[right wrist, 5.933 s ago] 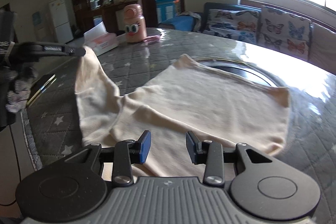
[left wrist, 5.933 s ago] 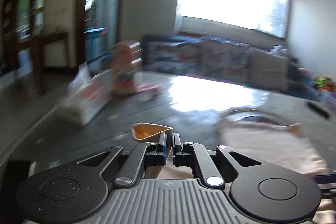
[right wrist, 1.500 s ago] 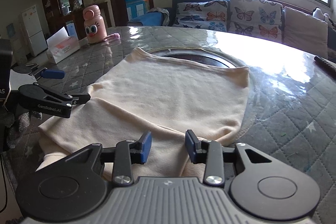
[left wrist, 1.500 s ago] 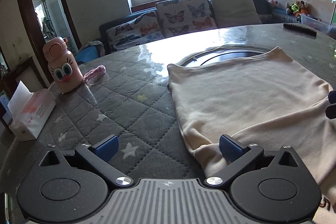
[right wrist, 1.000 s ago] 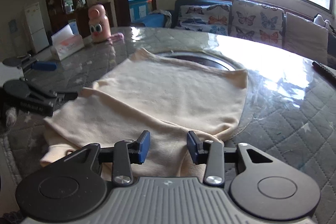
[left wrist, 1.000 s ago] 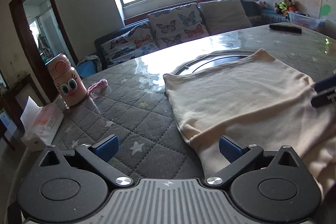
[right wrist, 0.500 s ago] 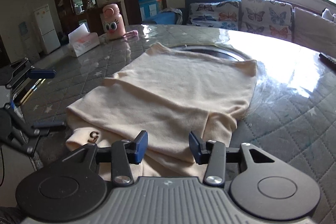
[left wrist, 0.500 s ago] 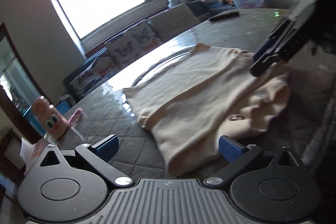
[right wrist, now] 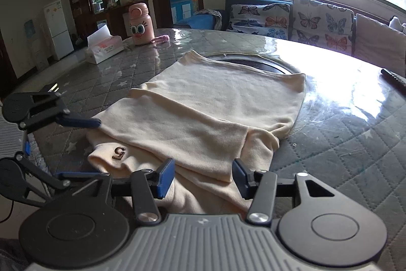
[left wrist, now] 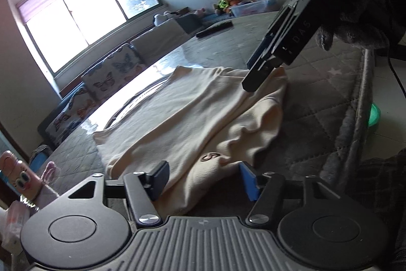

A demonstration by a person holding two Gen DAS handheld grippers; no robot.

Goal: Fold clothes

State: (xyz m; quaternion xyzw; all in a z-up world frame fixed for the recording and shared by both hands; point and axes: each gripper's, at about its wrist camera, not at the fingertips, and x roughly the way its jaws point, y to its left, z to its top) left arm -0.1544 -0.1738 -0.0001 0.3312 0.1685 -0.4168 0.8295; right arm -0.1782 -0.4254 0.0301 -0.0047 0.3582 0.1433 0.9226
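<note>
Through my left wrist camera I see the cream shirt [left wrist: 192, 118] lying partly folded on the quilted bench [left wrist: 317, 103], a brown "5" mark [left wrist: 210, 156] on the near layer. At the far left stands a pink bottle [left wrist: 17, 177], with a butterfly sofa [left wrist: 106, 83] under the window [left wrist: 83, 9] beyond the bench. A dark remote [left wrist: 215, 29] lies on the far side. My left hand-held gripper [left wrist: 203, 180] sits low at the near edge of the shirt, its fingers spread wide with cloth between them but not pinched. The right hand-held gripper [left wrist: 261, 75] comes in from the upper right, tip down at the shirt's right edge; a dark glove [left wrist: 355, 17] holds it. It blocks part of that edge, so I cannot tell from here whether it touches the cloth.

From my right wrist camera the shirt [right wrist: 210, 113] lies in the middle of the bench [right wrist: 342, 139], the far part flat and a folded layer over the near part, with the "5" [right wrist: 118, 153] near left. Far left are the bottle [right wrist: 139, 24] and a tissue box [right wrist: 105, 48], well apart from the shirt. The sofa [right wrist: 291, 17] lines the far wall. My right hand-held gripper [right wrist: 203, 177] hovers over the near hem, fingers apart, holding nothing. The left hand-held gripper [right wrist: 78, 146] lies on its side at the left, one blue finger at the shirt's left edge, the other lower.
</note>
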